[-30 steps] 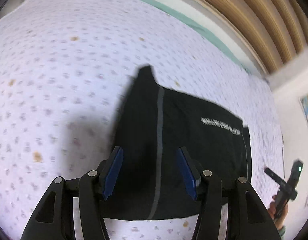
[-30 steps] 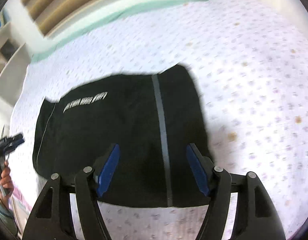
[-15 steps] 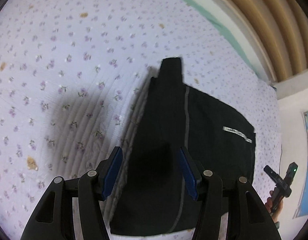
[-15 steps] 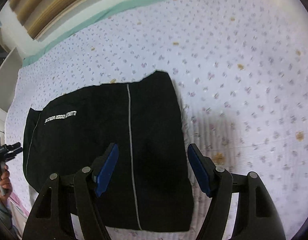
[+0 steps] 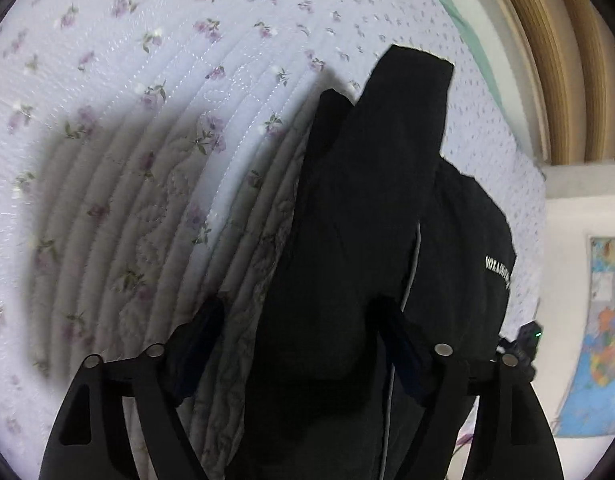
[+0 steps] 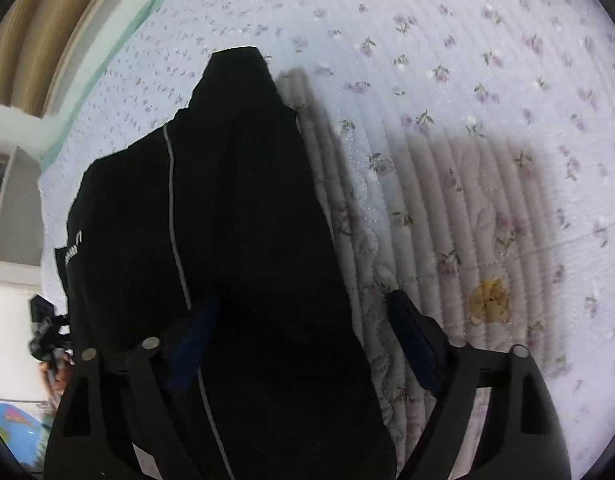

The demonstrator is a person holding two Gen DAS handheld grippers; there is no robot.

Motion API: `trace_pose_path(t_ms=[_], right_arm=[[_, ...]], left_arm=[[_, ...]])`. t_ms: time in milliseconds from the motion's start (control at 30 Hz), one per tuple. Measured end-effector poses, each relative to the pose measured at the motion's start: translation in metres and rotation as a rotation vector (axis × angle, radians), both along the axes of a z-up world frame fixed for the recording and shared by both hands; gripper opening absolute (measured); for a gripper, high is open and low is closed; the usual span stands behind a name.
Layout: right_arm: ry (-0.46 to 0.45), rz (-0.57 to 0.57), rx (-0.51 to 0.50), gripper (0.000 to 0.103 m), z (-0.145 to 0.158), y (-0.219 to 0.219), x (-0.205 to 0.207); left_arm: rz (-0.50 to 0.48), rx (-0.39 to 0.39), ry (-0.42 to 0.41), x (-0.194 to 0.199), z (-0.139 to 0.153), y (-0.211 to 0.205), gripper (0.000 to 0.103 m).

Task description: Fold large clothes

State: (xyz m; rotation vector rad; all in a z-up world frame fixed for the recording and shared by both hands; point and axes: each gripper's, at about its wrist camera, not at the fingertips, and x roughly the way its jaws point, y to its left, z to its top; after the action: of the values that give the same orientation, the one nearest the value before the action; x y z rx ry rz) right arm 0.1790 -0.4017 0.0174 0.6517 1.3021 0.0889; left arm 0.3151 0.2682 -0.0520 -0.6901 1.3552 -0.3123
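Note:
A black garment with a thin grey stripe and white lettering lies folded on a quilted floral bedspread. It also shows in the right wrist view. My left gripper is open, low over the garment's near left edge, with the cloth between its blue pads. My right gripper is open, low over the garment's near right edge. Neither holds the cloth.
The bedspread spreads wide on both sides; a yellowish mark lies near my right gripper. A wooden slatted headboard and a wall map stand at the far side. The other gripper shows at the left view's right edge.
Both grippers have come down and closer to the garment's near edges; the cloth now fills the gap between each pair of fingers. Both stay open.

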Motion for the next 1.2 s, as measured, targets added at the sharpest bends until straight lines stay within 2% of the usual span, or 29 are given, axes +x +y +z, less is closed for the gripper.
trace_pose_path(t_ms=[67,100,133,167,200,233,367,500,567,600,633,667,700,733,800,900,1033,1133,1200], right_arm=[[-0.007,0.013,0.019,0.088,-0.002,-0.001,0.002],[-0.012,0.026,0.031,0.083,-0.002,-0.001,0.003],[-0.022,0.047,0.059,0.073,-0.001,0.0,0.004],[-0.031,0.07,0.098,0.068,0.001,0.0,0.004],[-0.034,0.084,0.118,0.068,0.002,0.001,0.005],[-0.039,0.101,0.123,0.068,0.005,0.001,0.004],[-0.007,0.153,0.147,0.076,-0.007,0.005,0.01],[-0.01,0.107,0.324,0.078,-0.038,0.001,0.028],[-0.018,0.066,0.403,0.078,-0.05,0.001,0.033],[-0.033,0.072,0.413,0.074,-0.049,0.003,0.034],[-0.055,0.096,0.403,0.066,-0.044,0.008,0.033],[-0.069,0.11,0.392,0.062,-0.041,0.011,0.032],[-0.099,0.124,0.381,0.054,-0.034,0.013,0.027],[-0.13,0.127,0.375,0.046,-0.026,0.015,0.023],[-0.193,0.121,0.348,0.041,-0.007,0.02,0.012],[-0.266,0.141,0.298,0.039,0.026,0.034,-0.005],[-0.339,0.177,0.252,0.038,0.073,0.053,-0.036],[-0.375,0.164,0.244,0.038,0.104,0.055,-0.069],[-0.391,0.153,0.253,0.038,0.12,0.053,-0.088]], left_arm=[[-0.006,-0.029,-0.003,0.003,-0.002,0.0,0.08],[-0.016,-0.051,-0.007,0.003,-0.002,-0.001,0.079],[-0.036,-0.103,-0.014,0.003,-0.001,-0.003,0.079],[-0.057,-0.173,-0.028,0.002,0.004,-0.004,0.078],[-0.074,-0.232,-0.044,0.001,0.007,-0.005,0.078],[-0.088,-0.255,-0.063,-0.001,0.013,-0.005,0.078],[-0.093,-0.255,-0.028,0.001,0.002,-0.004,0.078],[-0.09,-0.26,0.046,0.007,-0.028,-0.015,0.079],[-0.084,-0.259,0.044,0.008,-0.026,-0.017,0.079],[-0.086,-0.252,0.038,0.008,-0.023,-0.019,0.078],[-0.094,-0.234,0.019,0.006,-0.017,-0.021,0.073],[-0.1,-0.215,0.004,0.003,-0.012,-0.027,0.065],[-0.108,-0.193,-0.016,-0.001,-0.006,-0.03,0.056],[-0.113,-0.183,-0.043,-0.006,0.003,-0.032,0.052],[-0.109,-0.211,-0.095,-0.018,0.023,-0.033,0.04],[-0.114,-0.271,-0.189,-0.038,0.062,-0.04,0.036],[-0.153,-0.294,-0.304,-0.076,0.121,-0.06,0.035],[-0.139,-0.368,-0.358,-0.103,0.151,-0.057,0.035],[-0.136,-0.387,-0.386,-0.12,0.165,-0.053,0.035]])
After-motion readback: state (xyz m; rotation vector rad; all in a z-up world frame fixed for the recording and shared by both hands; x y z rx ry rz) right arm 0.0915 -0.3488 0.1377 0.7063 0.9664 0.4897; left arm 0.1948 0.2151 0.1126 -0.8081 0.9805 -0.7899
